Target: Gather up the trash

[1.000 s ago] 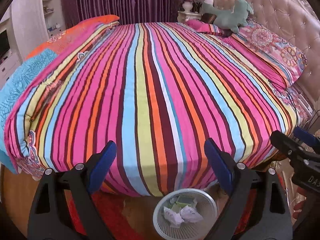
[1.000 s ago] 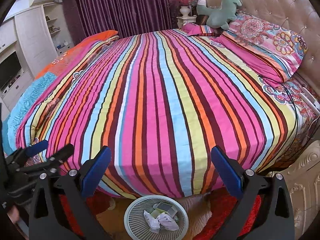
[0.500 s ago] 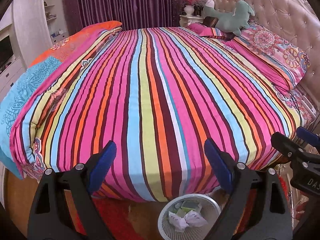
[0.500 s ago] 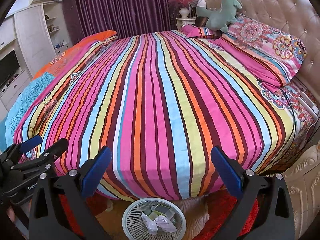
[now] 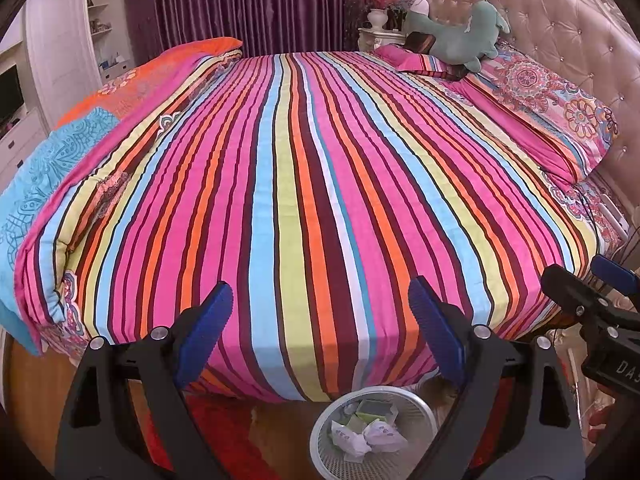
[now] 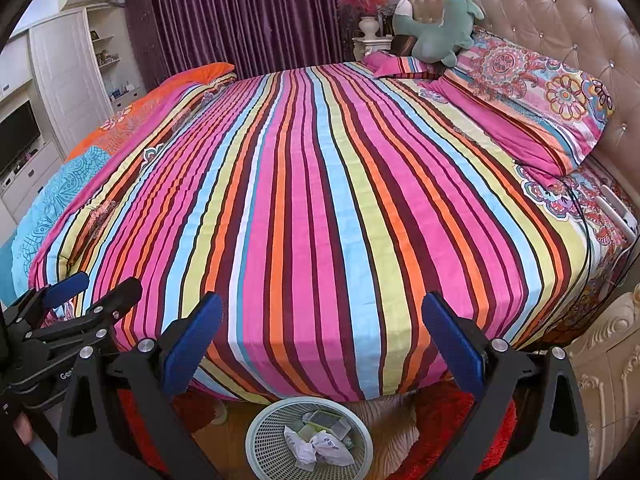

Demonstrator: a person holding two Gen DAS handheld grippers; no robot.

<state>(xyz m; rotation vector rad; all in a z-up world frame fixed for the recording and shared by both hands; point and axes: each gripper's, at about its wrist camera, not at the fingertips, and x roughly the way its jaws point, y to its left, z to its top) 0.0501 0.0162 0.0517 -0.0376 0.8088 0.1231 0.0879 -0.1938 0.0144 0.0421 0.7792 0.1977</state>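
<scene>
both claws gaping over a trash basket at the bed's near edge

left gripper point(image 5: 320, 308) holds nothing, its lower frame cut off by the picture's bottom; right gripper point(image 6: 322, 320) likewise wide and empty. the white mesh wastebasket point(image 6: 260, 436) sits on the floor just under the striped bedspread point(image 5: 304, 184) overhang, its near rim cut off; crumpled wrappers point(image 6: 316, 446) and small cartons inside, labels unreadable. the bedspread top lies bare between the folded quilt point(image 5: 60, 160) at left and the patterned pillow point(image 6: 532, 96) at right.
</scene>
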